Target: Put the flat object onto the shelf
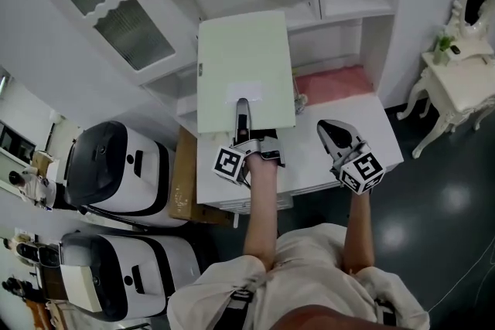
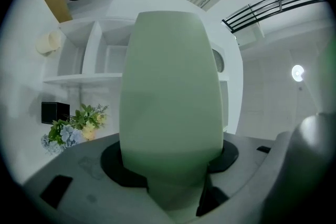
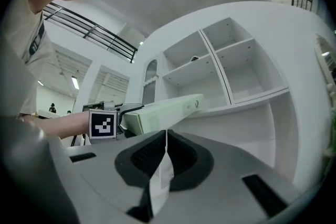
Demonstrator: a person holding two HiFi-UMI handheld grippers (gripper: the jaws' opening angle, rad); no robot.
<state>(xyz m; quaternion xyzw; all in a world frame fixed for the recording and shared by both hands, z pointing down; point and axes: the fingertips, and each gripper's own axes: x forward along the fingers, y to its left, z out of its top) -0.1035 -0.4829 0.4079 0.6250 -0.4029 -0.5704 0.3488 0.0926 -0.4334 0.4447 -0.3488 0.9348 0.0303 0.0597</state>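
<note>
The flat object (image 1: 244,69) is a pale green, box-like slab. My left gripper (image 1: 243,106) is shut on its near edge and holds it level, reaching out over the lower part of the white shelf unit (image 1: 340,8). In the left gripper view the slab (image 2: 170,92) fills the middle and hides most of the jaws. The right gripper view shows the green slab (image 3: 163,112) from the side, its far end close to a shelf board (image 3: 252,97). My right gripper (image 1: 331,129) is shut on nothing and hovers over the white table (image 1: 309,162), to the right of the slab.
A pink mat (image 1: 332,81) lies on the low shelf beyond the table. An open glass cabinet door (image 1: 116,4) swings out at upper left. Two white and black machines (image 1: 116,166) and a cardboard panel (image 1: 184,178) stand at the left, and a white dressing table (image 1: 456,73) at the right.
</note>
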